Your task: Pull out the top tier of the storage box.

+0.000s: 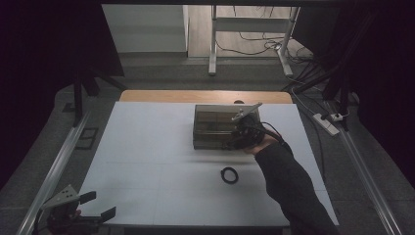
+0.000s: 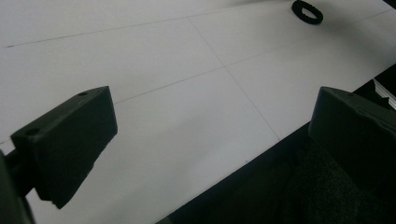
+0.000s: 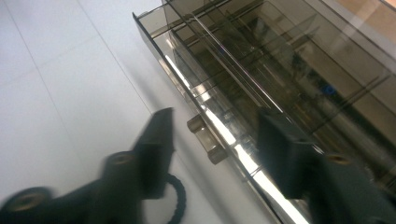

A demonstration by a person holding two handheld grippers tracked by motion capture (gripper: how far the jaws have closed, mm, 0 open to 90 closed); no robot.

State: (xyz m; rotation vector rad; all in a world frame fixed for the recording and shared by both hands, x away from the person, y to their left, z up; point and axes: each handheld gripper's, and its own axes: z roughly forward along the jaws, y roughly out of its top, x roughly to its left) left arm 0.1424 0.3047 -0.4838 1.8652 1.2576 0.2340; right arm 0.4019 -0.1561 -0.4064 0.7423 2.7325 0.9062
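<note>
Right gripper (image 3: pixel 212 140) is at the near front face of the smoked acrylic drawer box (image 1: pixel 215 126), jaws open and holding nothing. The drawer knob (image 3: pixel 207 138) sits in the gap between the two jaws, apparently not yet touched (right gripper view is motion-blurred, so contact is hard to call). The drawer looks slightly pulled out from the box.

Key relation: the knob stands straight out from the drawer front, and the jaws straddle it from either side — so closing should pinch it across its width, then the pull runs away from the box, toward the person.

A black ring (image 1: pixel 229 175) lies on the white table (image 1: pixel 147 161) on the near side of the box, a little apart from it — the right hand is much nearer to it than the left.

Left gripper (image 1: pixel 93 205) is parked at the table's near left corner, well away from the box, jaws wide apart, empty.
</note>
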